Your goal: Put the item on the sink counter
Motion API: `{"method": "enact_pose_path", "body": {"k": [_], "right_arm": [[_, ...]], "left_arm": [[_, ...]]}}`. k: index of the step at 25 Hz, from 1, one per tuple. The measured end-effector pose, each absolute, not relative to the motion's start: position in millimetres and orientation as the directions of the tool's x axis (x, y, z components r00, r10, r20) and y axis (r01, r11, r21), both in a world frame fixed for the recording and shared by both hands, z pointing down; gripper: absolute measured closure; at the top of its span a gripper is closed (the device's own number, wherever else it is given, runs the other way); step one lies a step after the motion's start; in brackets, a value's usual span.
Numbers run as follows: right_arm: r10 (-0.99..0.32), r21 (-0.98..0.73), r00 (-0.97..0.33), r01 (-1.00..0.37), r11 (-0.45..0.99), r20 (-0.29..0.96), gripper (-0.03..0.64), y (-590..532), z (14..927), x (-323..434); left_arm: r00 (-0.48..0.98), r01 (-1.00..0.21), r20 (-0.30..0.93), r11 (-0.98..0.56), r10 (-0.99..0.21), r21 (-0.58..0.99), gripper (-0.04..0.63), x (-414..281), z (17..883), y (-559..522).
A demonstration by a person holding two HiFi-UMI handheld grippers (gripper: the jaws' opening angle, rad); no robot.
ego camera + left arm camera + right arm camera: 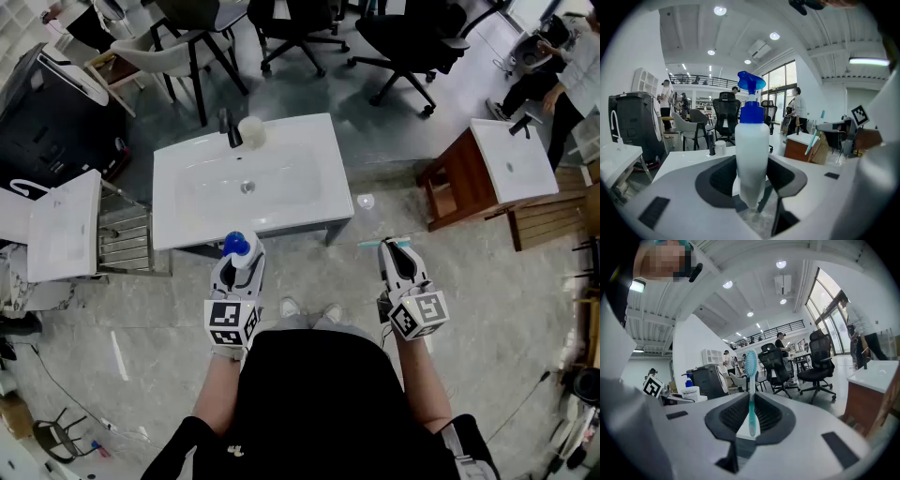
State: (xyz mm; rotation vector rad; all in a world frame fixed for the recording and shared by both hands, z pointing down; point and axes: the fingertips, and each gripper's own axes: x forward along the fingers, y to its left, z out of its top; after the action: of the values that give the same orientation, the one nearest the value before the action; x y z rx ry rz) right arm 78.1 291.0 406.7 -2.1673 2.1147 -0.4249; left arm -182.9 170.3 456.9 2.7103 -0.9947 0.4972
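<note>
The left hand-held gripper (236, 270) clamps a white spray bottle (751, 154) upright between wide-set jaws, while the right hand-held gripper (397, 264) pinches a teal toothbrush (751, 397). This looks like the carrying step. The sink tabletop (174, 227) lies just ahead of the left one, so the next move is probably to reach forward and lower the bottle onto its rim.

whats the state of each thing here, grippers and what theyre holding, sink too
left gripper, shut on the spray bottle
spray bottle, upright in the left gripper, not yet on the sink counter
right gripper, shut on the toothbrush
toothbrush, upright, bristles up, clamped by its handle
sink counter, basin holds nothing; a cup stands by the faucet
</note>
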Motion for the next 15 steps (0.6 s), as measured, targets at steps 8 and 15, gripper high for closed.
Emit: {"method": "enact_pose_path", "body": {"k": [8,15], "right_arm": [[-0.989,-0.252,0.005,-0.967,-0.042,0.147,0.563,271.4,407.6,57.8],[-0.988,-0.245,0.008,-0.969,-0.046,0.151,0.563,245.1,406.2,37.1]], "left_arm": [[0.715,-0.662,0.372,-0.744,-0.591,0.089,0.388,-205.2,458.5,150.5],[0.724,-0.653,0.361,-0.752,-0.587,0.087,0.388,-224.8,463.7,128.4]]}}
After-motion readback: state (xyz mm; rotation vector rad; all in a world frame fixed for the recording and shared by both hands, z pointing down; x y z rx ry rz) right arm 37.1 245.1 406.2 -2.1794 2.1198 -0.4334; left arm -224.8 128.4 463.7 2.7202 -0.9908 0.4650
